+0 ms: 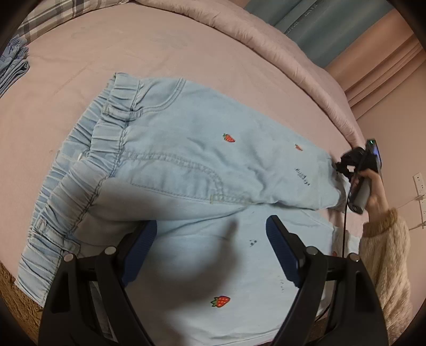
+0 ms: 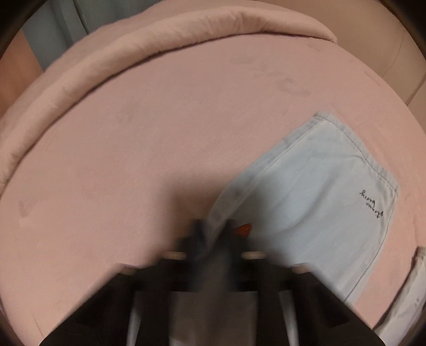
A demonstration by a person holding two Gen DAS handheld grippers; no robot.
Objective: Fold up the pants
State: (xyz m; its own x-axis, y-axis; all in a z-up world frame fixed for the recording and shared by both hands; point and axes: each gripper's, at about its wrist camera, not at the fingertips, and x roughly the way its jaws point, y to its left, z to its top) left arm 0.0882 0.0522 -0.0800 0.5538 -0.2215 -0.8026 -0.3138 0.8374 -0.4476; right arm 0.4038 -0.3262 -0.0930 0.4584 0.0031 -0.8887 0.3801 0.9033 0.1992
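Light blue denim pants (image 1: 186, 149) with strawberry embroidery lie on the pink bed, elastic waistband to the left and both legs running right. My left gripper (image 1: 213, 226) hovers over the near leg by the crotch, its blue pads wide open with nothing between them. At the far leg's hem, a hand holds my right gripper (image 1: 339, 170). In the blurred right wrist view that gripper (image 2: 213, 231) is shut on the edge of the pant leg (image 2: 306, 207), beside a small red strawberry.
The pink sheet (image 1: 133, 53) spreads beyond the pants, with a rolled pink quilt (image 1: 293, 53) along the far edge. Folded blue garments (image 1: 13, 64) lie at the far left near plaid fabric (image 1: 53, 13). A fuzzy cream sleeve (image 1: 386, 252) is at the right.
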